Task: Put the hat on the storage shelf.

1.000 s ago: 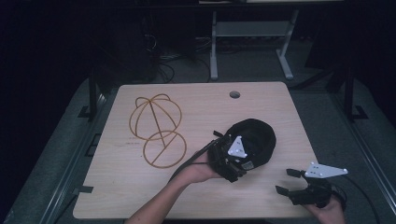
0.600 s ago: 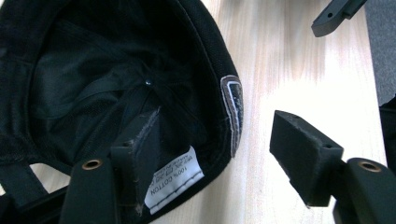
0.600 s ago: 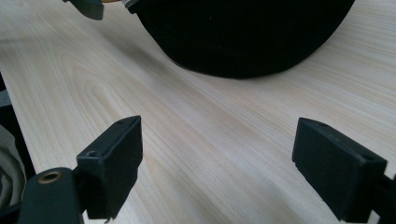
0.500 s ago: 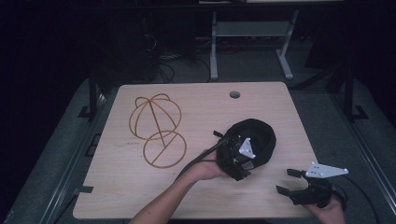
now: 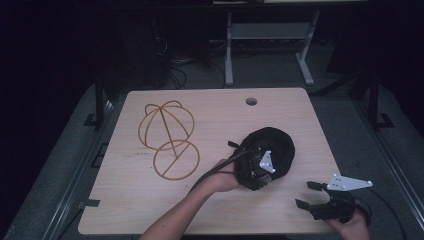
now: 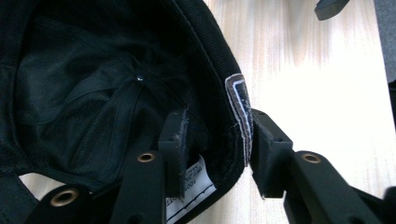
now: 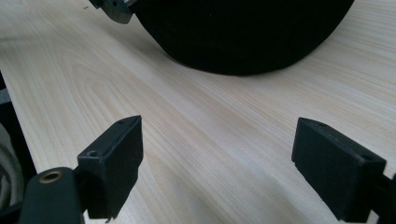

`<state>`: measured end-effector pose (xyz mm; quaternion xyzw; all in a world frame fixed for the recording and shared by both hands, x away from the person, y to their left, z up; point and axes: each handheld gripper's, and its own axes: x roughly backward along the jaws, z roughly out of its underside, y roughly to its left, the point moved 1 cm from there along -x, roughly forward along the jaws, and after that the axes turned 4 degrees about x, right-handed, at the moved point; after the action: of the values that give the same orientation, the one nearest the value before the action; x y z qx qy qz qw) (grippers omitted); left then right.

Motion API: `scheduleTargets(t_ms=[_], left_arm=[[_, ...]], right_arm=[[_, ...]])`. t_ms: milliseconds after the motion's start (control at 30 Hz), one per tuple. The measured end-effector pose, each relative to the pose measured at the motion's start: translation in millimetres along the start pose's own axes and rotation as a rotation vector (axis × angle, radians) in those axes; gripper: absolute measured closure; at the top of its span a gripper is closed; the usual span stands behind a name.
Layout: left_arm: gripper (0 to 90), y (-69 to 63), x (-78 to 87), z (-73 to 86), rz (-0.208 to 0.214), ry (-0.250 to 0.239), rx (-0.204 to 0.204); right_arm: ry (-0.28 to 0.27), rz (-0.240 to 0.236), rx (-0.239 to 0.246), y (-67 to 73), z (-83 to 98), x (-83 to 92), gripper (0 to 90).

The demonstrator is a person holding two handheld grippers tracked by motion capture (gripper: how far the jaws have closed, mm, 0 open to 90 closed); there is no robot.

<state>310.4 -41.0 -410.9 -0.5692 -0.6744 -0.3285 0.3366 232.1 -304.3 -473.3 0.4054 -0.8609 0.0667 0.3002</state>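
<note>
Black cap on the worktop, gripped at its rim; wire frame lying apart.

The cap sits right of centre, opening turned toward my left gripper, whose jaws pinch the rim band: one inside against the dark lining, one outside on a white-edged patch. A white printed label shows inside. The tan wire frame, a domed cage joined to a crossed ring, lies flat to the left, well clear of the cap.
</note>
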Motion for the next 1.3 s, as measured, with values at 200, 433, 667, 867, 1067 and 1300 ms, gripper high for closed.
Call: scheduleTargets(t_ms=[200, 433, 667, 867, 1067, 1300], left_arm=[[73.0, -0.5, 1.6, -1.1, 0.016, 0.003, -0.013], [80.2, 0.2, 8.0, -5.5, 0.033, -0.027, -0.009], [80.9, 5.7, 30.4, -10.2, 0.062, -0.098, 0.016], [81.1, 14.9, 55.1, -15.5, 0.106, -0.187, 0.062], [81.4, 24.0, 77.6, -18.5, 0.165, -0.279, 0.113], [81.4, 26.2, 98.1, -21.9, 0.223, -0.359, 0.126]], right_arm=[[0.002, -0.012, -0.013, -0.4, 1.0, 0.1, 17.6], [-0.004, -0.010, -0.011, 3.1, -1.9, 1.6, 15.0], [-0.062, -0.024, -0.023, 6.3, -7.2, 1.4, 14.6], [-0.123, -0.025, -0.011, 9.8, -18.5, 2.5, 14.8], [-0.175, -0.023, 0.008, 15.6, -27.9, 4.3, 15.1], [-0.233, -0.029, 0.011, 14.9, -40.2, 6.7, 15.7]])
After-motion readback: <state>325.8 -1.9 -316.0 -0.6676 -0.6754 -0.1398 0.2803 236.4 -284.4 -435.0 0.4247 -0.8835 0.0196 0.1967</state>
